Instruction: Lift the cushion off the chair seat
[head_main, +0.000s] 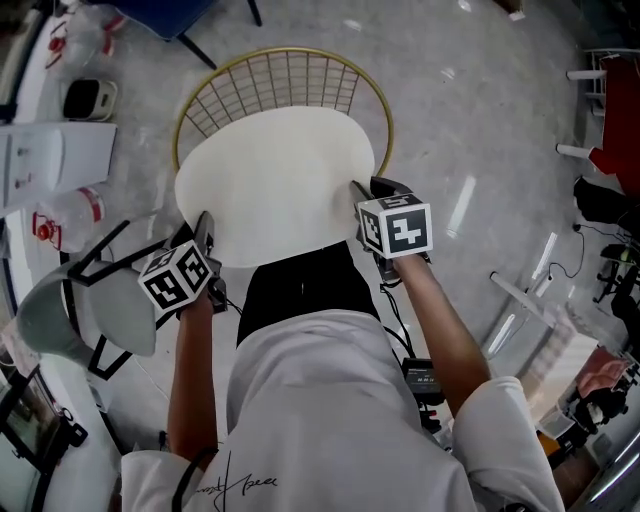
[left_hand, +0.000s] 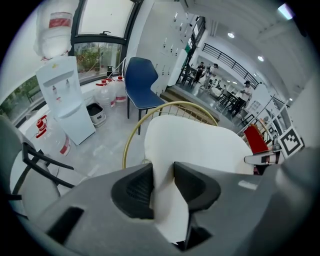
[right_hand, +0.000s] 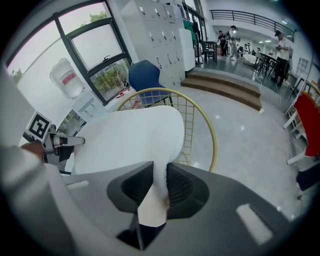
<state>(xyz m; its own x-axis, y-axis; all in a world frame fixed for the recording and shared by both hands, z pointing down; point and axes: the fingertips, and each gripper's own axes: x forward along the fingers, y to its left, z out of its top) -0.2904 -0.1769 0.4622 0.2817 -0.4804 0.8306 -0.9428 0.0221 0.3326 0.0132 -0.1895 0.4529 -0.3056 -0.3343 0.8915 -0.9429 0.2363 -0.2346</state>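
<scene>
A round cream cushion hangs above the gold wire chair, held at its two near corners. My left gripper is shut on the cushion's left edge; in the left gripper view the fabric is pinched between the dark pads. My right gripper is shut on the right edge, and the right gripper view shows the cushion squeezed between its pads. The chair's black seat shows below the cushion's near edge.
A grey chair with black frame stands at my left. A water dispenser and water bottles line the left wall, with a blue chair behind. A red chair is at the right. People stand far back.
</scene>
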